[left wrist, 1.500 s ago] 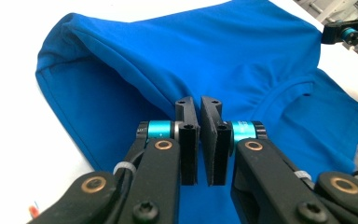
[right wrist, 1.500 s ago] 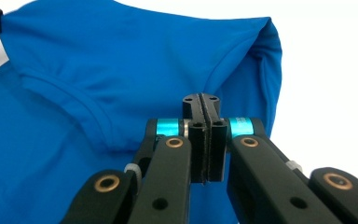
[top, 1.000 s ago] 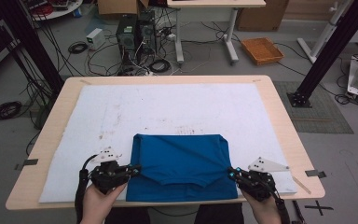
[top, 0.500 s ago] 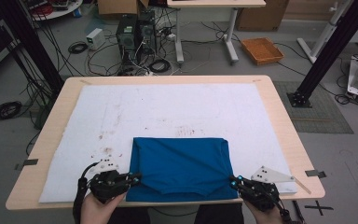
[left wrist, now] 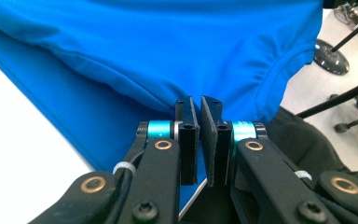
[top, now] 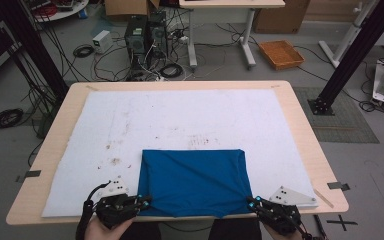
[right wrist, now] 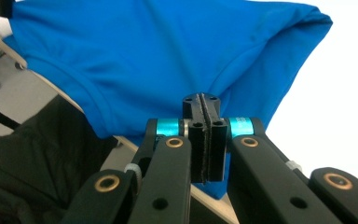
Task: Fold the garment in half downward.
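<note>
Blue cloth (top: 194, 182) lies folded on the white mat (top: 180, 120); left gripper (top: 144, 201) and right gripper (top: 250, 202) each seemingly pinch a near corner.

White mat (top: 180, 120) on wooden table (top: 305, 145), orange tray (top: 281, 53) on floor

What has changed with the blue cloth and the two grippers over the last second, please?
Both grippers, left and right, have drawn back toward the person's edge of the table, dragging the blue cloth with them, so its near edge now reaches the table edge. Each stays clamped on a near corner. The white mat has not moved.
</note>
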The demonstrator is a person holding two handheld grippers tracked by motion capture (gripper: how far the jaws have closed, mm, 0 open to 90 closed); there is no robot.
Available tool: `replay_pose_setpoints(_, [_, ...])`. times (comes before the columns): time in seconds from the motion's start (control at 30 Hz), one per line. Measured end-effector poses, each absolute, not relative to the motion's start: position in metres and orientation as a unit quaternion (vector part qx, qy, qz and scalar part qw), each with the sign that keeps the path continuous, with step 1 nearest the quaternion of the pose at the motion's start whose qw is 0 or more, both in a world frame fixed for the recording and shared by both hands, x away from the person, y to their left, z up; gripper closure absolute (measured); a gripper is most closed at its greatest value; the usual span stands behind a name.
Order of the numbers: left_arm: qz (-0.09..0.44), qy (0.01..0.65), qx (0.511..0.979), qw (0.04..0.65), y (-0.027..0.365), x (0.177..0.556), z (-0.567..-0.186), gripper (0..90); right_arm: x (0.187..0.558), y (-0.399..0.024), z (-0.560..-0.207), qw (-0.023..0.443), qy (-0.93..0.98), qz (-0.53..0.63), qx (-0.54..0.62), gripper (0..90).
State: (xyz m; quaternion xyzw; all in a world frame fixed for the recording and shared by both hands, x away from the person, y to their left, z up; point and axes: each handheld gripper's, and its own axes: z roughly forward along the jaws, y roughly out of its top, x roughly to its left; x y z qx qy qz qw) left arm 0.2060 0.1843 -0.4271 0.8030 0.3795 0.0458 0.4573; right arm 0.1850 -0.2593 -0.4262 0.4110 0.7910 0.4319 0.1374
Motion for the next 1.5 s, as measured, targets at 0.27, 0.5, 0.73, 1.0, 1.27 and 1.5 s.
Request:
replay_pose_setpoints(0.27, [0.056,0.389,0.806,0.444,0.185,0.203,-0.432,66.7,0.186,-0.260,-0.430,0.147,0.798,0.420,0.407,82.4])
replay_pose_setpoints(0.5, [0.111,0.410,0.785,0.450,0.190,0.233,-0.419,55.4,0.223,-0.266,-0.416,0.175,0.771,0.429,0.436,69.1])
replay_pose_setpoints(0.73, [0.158,0.445,0.766,0.437,0.189,0.292,-0.414,54.0,0.288,-0.262,-0.413,0.181,0.749,0.418,0.480,67.6])
replay_pose_setpoints(1.0, [0.155,0.486,0.752,0.417,0.189,0.345,-0.432,51.2,0.351,-0.251,-0.434,0.171,0.750,0.383,0.511,67.6])
replay_pose_setpoints(1.27, [0.170,0.489,0.772,0.369,0.187,0.352,-0.445,61.4,0.359,-0.246,-0.445,0.185,0.766,0.352,0.505,87.5])
replay_pose_setpoints(1.5, [0.175,0.493,0.769,0.369,0.190,0.352,-0.444,61.5,0.359,-0.251,-0.445,0.185,0.759,0.359,0.511,86.0])
